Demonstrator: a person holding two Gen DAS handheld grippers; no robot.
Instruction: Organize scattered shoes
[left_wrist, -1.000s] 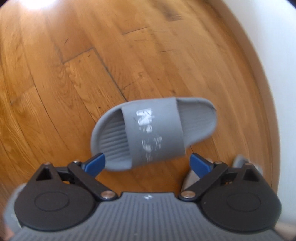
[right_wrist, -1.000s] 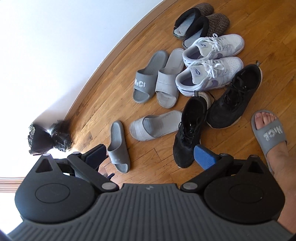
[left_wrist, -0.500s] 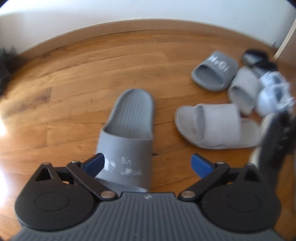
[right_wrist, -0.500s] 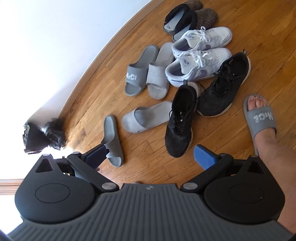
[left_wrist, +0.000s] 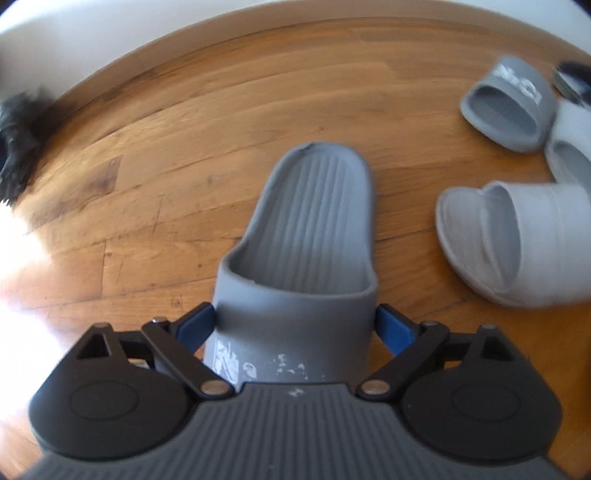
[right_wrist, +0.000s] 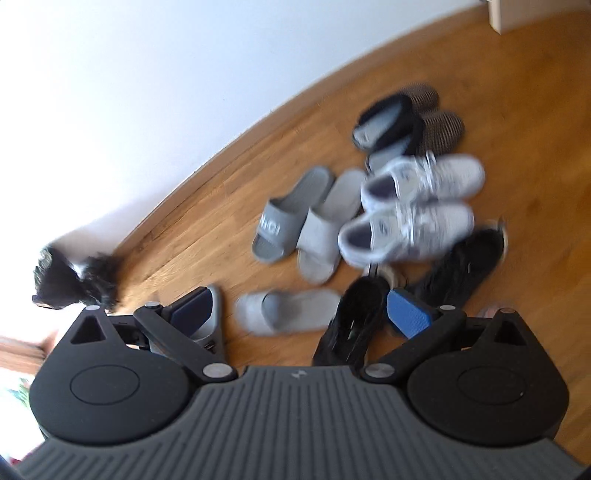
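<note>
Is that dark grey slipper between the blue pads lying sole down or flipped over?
Sole down. The dark grey slide shows its ribbed footbed and strap facing up, on the wooden floor between the left gripper pads.

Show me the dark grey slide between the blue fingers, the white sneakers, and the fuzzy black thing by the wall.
dark grey slide (left_wrist: 295, 325): left wrist view, strap.
white sneakers (right_wrist: 413, 225): right wrist view, nearer shoe's laces.
fuzzy black thing (right_wrist: 70, 280): right wrist view, its middle.

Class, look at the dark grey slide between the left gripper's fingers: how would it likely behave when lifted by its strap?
The dark grey slide looks like moulded foam, so probably light. Its thick strap may squash slightly under the left gripper. Held at the strap end, its long ribbed sole could droop.
</note>
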